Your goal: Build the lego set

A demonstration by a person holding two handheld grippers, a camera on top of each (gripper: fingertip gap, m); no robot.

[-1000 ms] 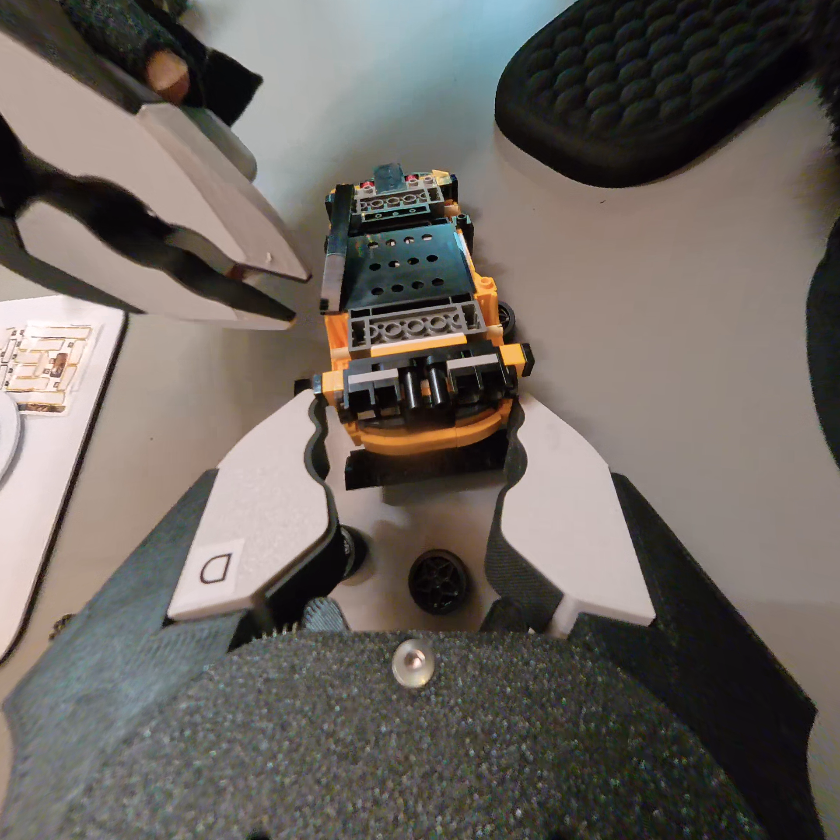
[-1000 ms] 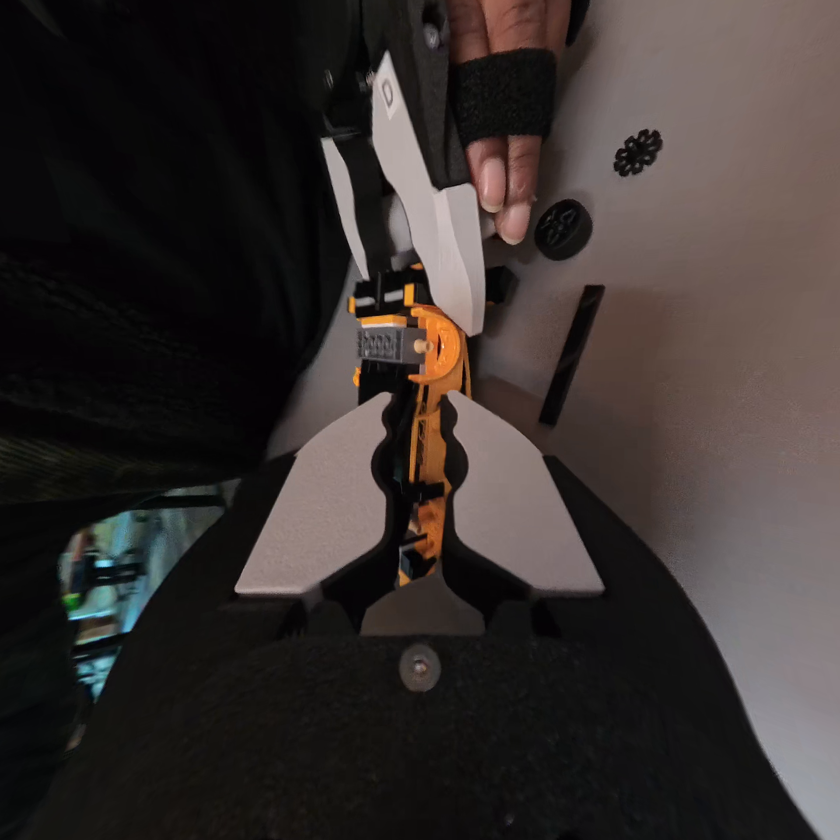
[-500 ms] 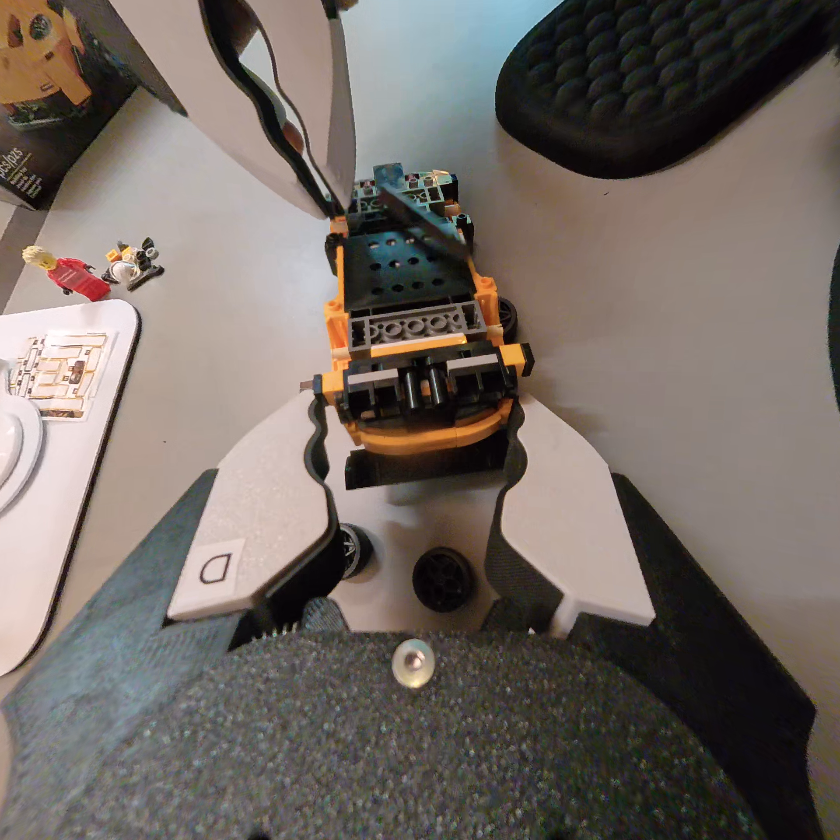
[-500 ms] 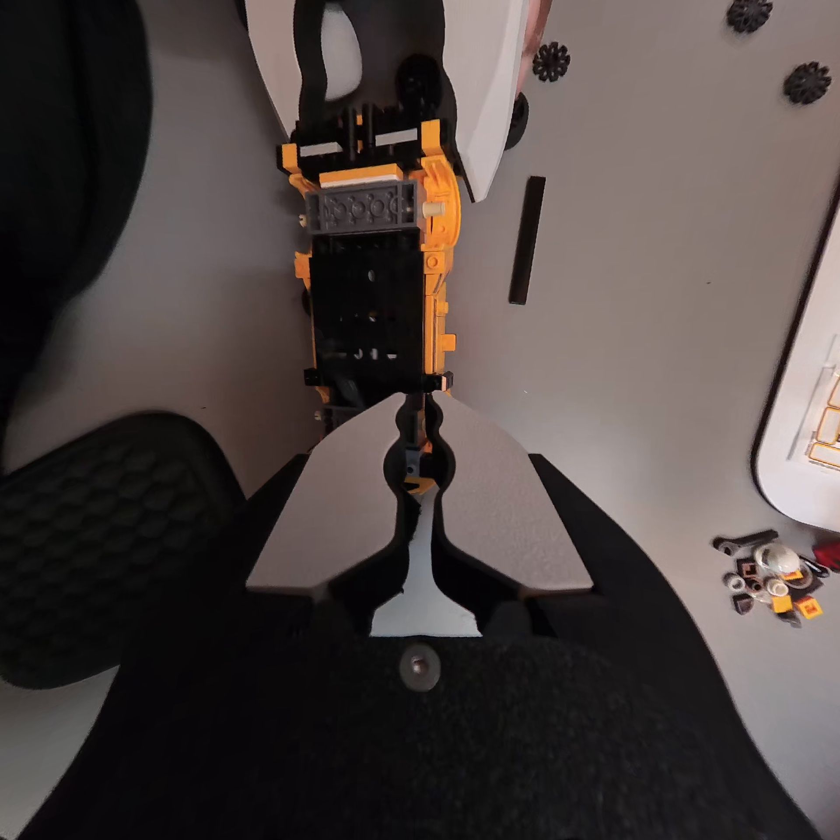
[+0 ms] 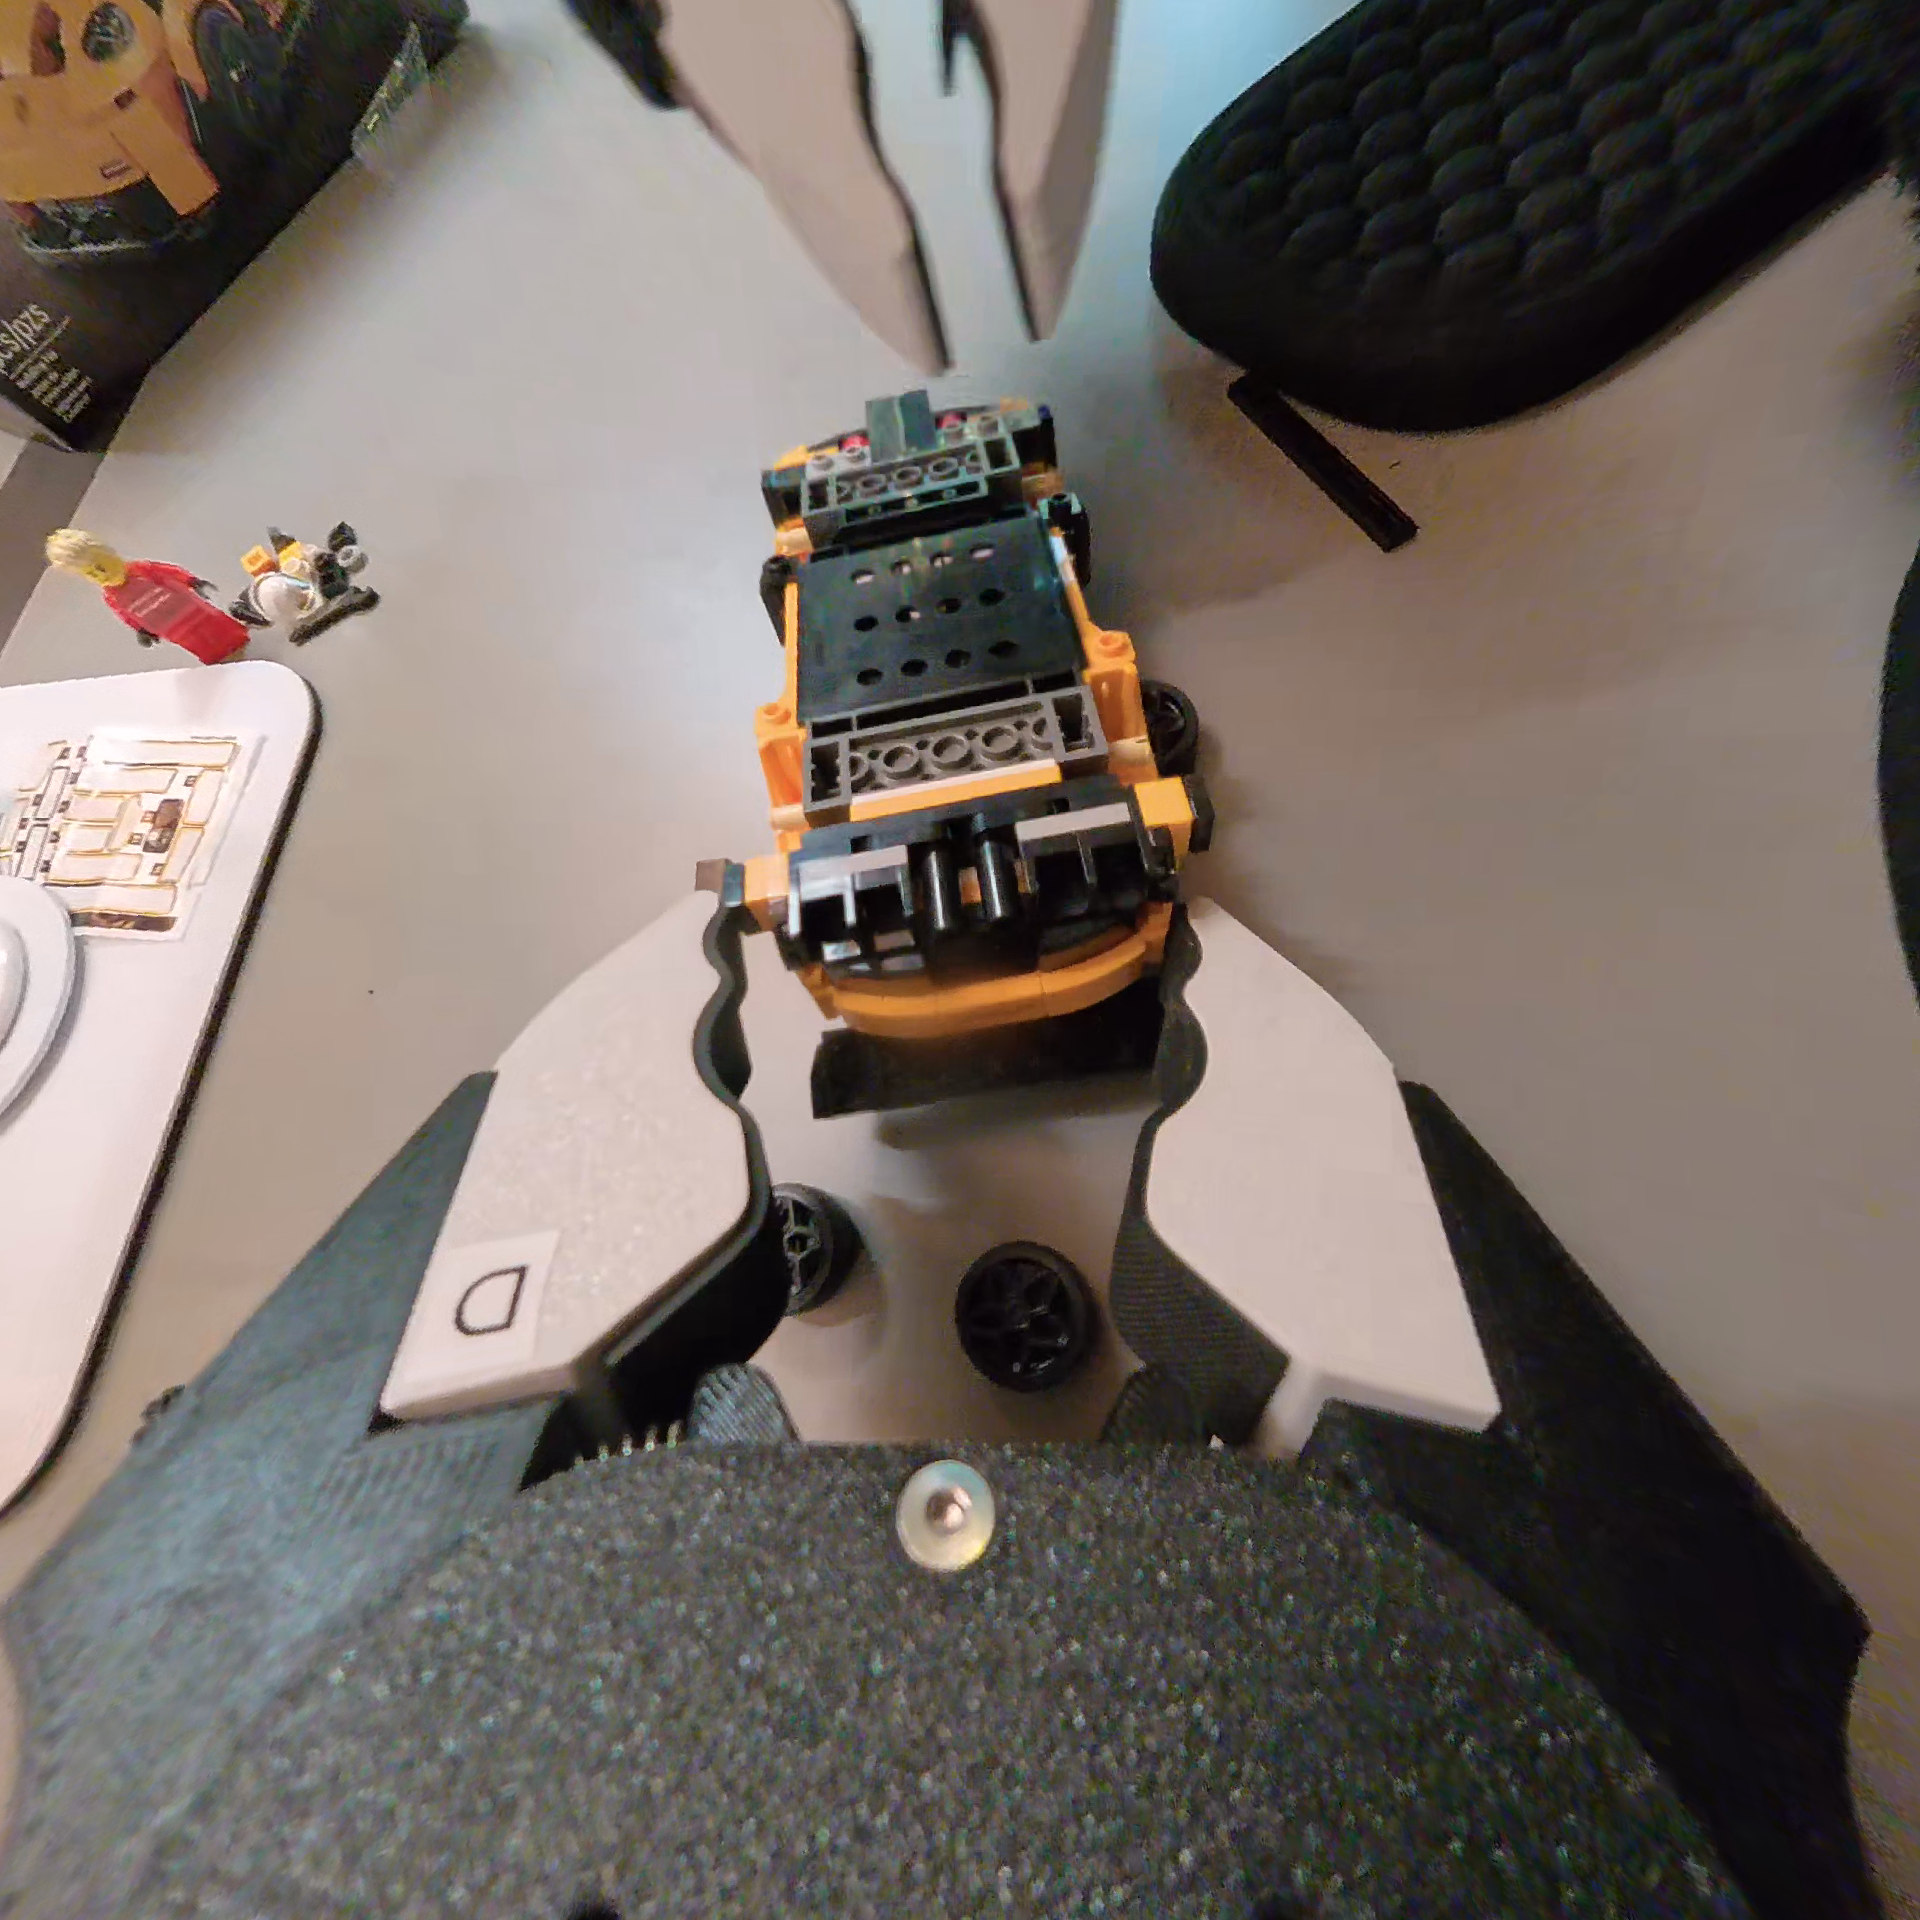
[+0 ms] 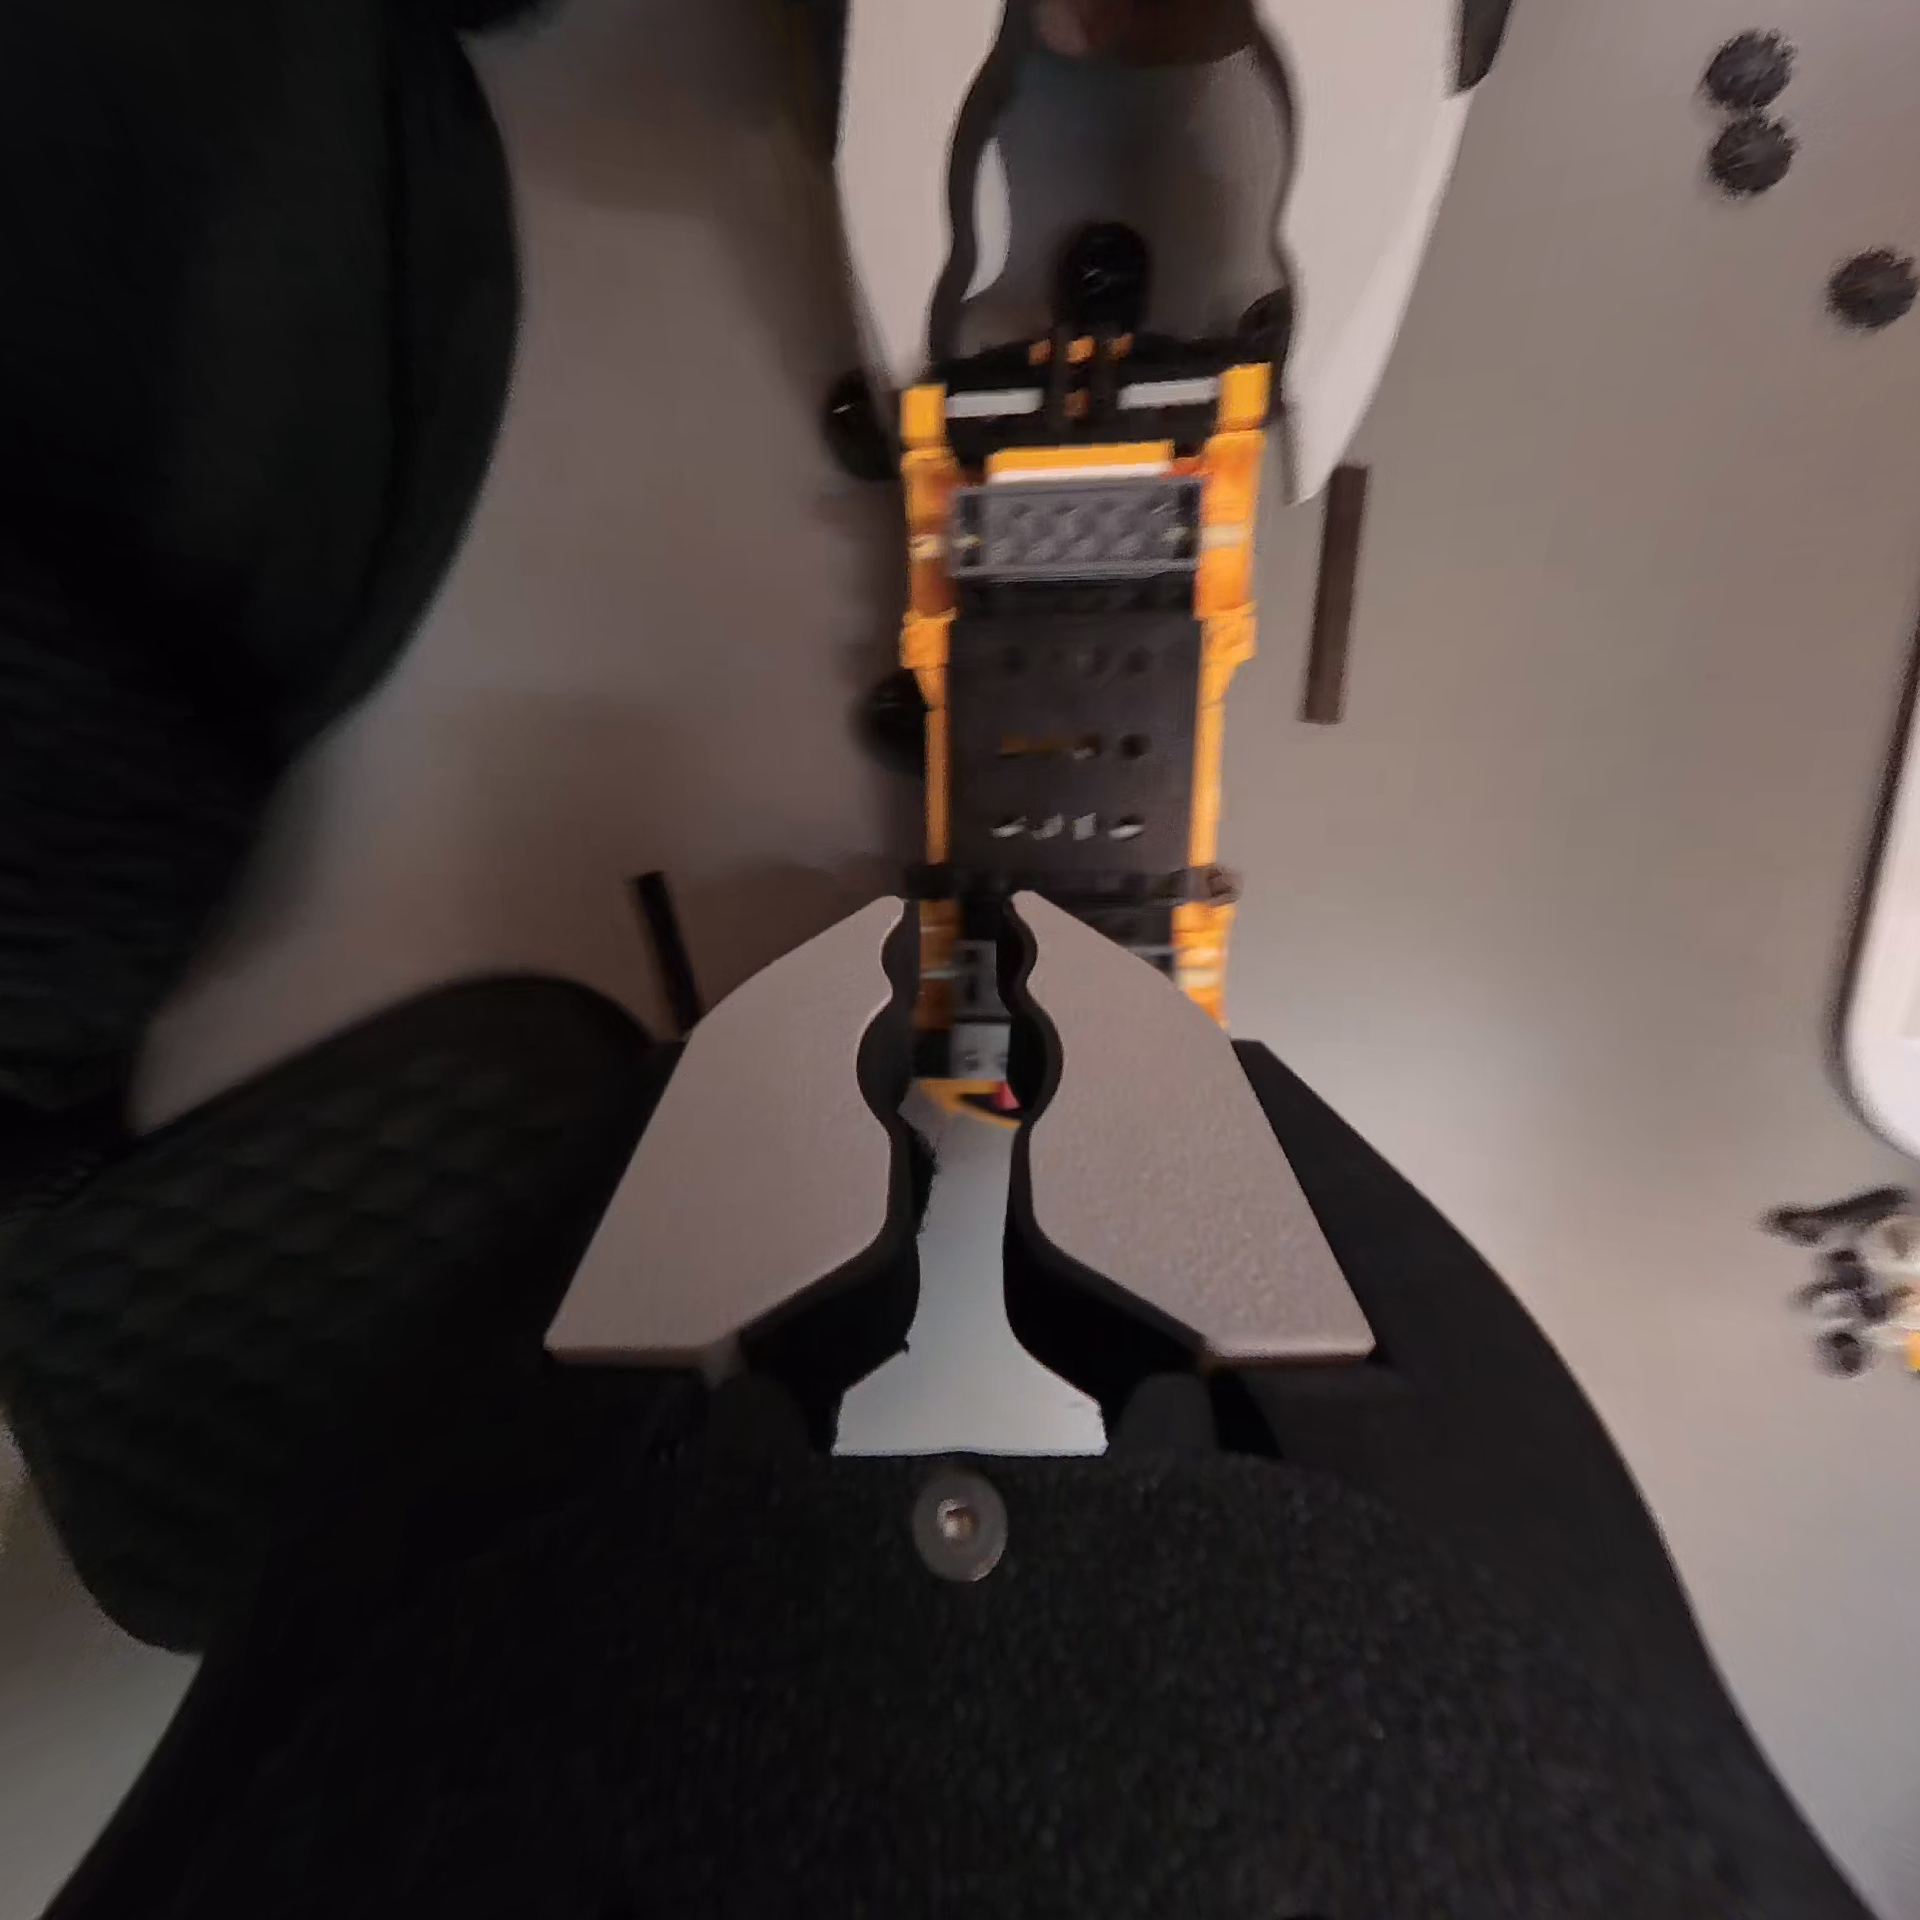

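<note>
A: Grey surface [image 5: 1455,935], holding: one orange-and-black car [image 5: 956,727], belly up, midway between the two tools. Loose stock: two wheels [image 5: 1023,1330] just under the left gripper [image 5: 956,925], a black strip [image 5: 1320,462] beside the dark pad [image 5: 1507,208], a minifigure [image 5: 145,608], a sticker sheet [image 5: 114,821], the box [image 5: 156,156].

B: Finger state?

A: Left fingers [image 5: 613,1101] spread wide, bracketing the car's near end, pads close against its sides; I cannot tell if they truly press. Right gripper [image 6: 961,914], fingers nearly clenched, a narrow gap left, tips over the car's far end. Whether they pinch a part there is blurred, so I cannot tell.

B: Risks?

A: Item one: a downward push by the right tool would likely pivot the car if the left bracket is loose. Item two: the wheels beneath the left tool could be knocked and roll off. Item three: the blur suggests fast motion, so the tips may land off the studs and pop bricks loose.
</note>
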